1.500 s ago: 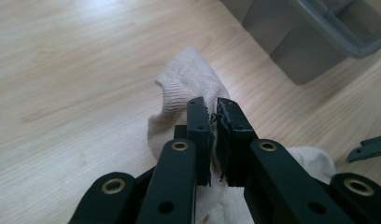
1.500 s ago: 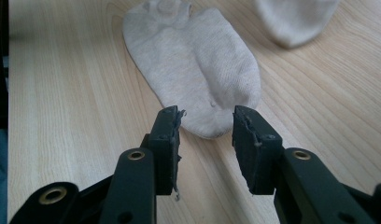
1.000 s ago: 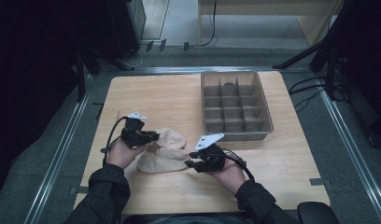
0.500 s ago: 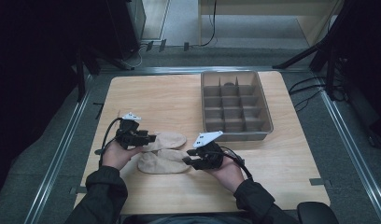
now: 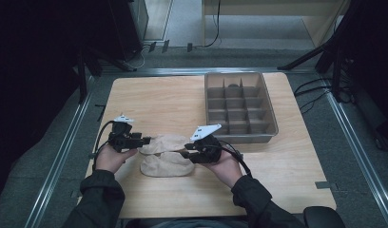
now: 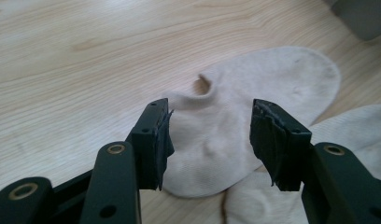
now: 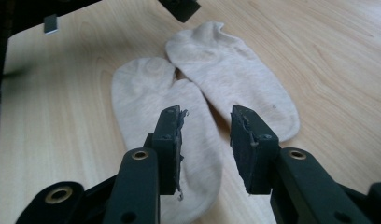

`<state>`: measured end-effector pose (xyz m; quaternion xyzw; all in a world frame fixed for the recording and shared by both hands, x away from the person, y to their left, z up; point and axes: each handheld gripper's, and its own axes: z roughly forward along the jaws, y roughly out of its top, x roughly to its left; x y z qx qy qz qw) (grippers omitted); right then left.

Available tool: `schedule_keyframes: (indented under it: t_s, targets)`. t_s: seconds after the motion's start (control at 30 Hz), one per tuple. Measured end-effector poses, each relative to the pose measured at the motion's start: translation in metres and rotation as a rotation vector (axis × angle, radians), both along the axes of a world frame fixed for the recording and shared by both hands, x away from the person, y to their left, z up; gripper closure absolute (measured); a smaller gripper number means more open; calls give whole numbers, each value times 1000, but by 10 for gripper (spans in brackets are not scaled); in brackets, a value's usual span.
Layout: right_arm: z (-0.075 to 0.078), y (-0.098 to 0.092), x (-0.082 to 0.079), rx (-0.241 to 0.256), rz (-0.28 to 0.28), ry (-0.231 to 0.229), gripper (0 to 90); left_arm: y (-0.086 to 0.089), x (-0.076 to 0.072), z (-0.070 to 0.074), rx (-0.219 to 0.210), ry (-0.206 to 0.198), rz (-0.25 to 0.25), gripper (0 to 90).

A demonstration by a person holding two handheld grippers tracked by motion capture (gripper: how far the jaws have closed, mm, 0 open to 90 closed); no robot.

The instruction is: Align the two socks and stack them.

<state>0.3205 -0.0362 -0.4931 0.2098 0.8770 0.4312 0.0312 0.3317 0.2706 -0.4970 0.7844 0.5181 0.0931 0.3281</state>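
Observation:
Two beige ankle socks lie flat side by side on the wooden table. The far sock has its cuff end just in front of my left gripper, which is open, with the sock's heel end lying between and below the jaws. The near sock overlaps the far one slightly. My right gripper is open over the near sock's toe end, holding nothing.
A grey divided tray stands at the back right of the table, with something dark in one far compartment. Metal rails run along both table sides. The tip of the left gripper's jaw shows at the top of the right gripper view.
The left gripper has drawn back to the left, off the far sock. The socks, bunched a second ago, now lie flat. The right gripper has edged left.

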Motion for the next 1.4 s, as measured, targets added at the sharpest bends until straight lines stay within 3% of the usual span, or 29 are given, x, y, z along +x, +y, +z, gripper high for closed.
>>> schedule_keyframes:
  t_s: [0.23,0.53,0.63,0.8,0.97,1.17,1.4]
  targets:
    - [-6,9,18,-28,-38,-14,652,11,3,-6,1,19,32,510]
    - [-16,24,37,-50,-97,-13,652,15,10,-17,1,37,27,536]
    - [-22,30,38,-78,-99,-30,644,12,12,-22,26,42,3,537]
    - [-33,36,39,-86,-126,-13,632,8,14,-28,40,52,-10,539]
    - [-41,41,39,-116,-133,-22,613,6,14,-32,77,37,-17,541]
    - [-49,45,38,-135,-151,-18,611,6,15,-34,83,19,-16,553]
    - [-53,45,34,-126,-174,-45,633,5,15,-34,100,16,-3,661]
